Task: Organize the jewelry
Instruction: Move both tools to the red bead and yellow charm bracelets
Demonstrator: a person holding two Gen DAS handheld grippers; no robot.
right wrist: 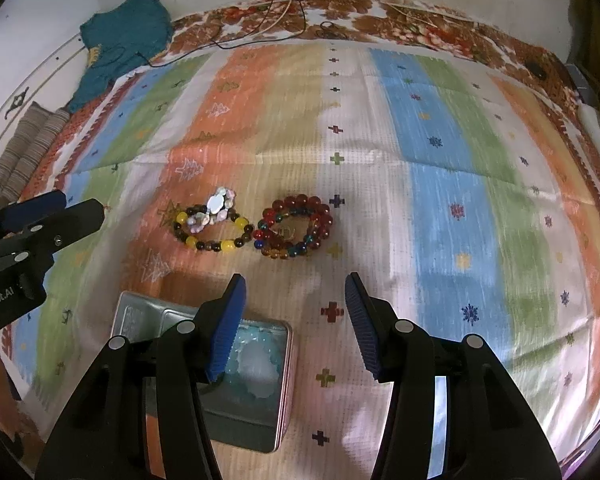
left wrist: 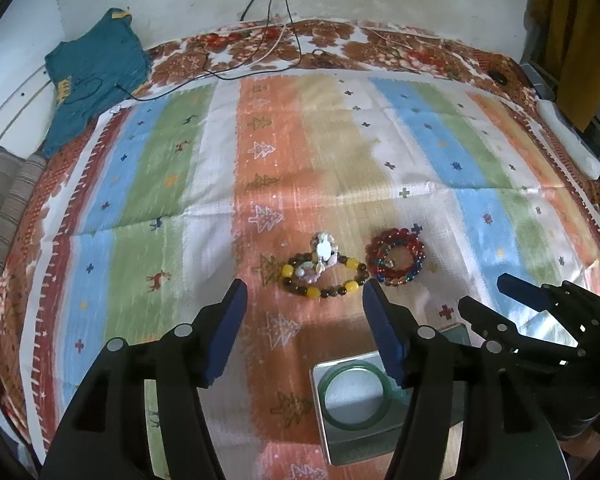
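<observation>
The metal tin (left wrist: 342, 436) at the lower centre of the left wrist view is partly hidden behind the left gripper's right finger, which also covers one side of the green bangle (left wrist: 356, 396). In the right wrist view, the tin's contents are a pale blur.

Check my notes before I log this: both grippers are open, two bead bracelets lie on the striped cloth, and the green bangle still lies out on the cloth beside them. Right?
One slip: the green bangle is not on the cloth; the left wrist view shows it inside the metal tin. The rest holds: left gripper and right gripper are open, and the yellow-and-brown bracelet and red bracelet lie on the striped cloth.
</observation>
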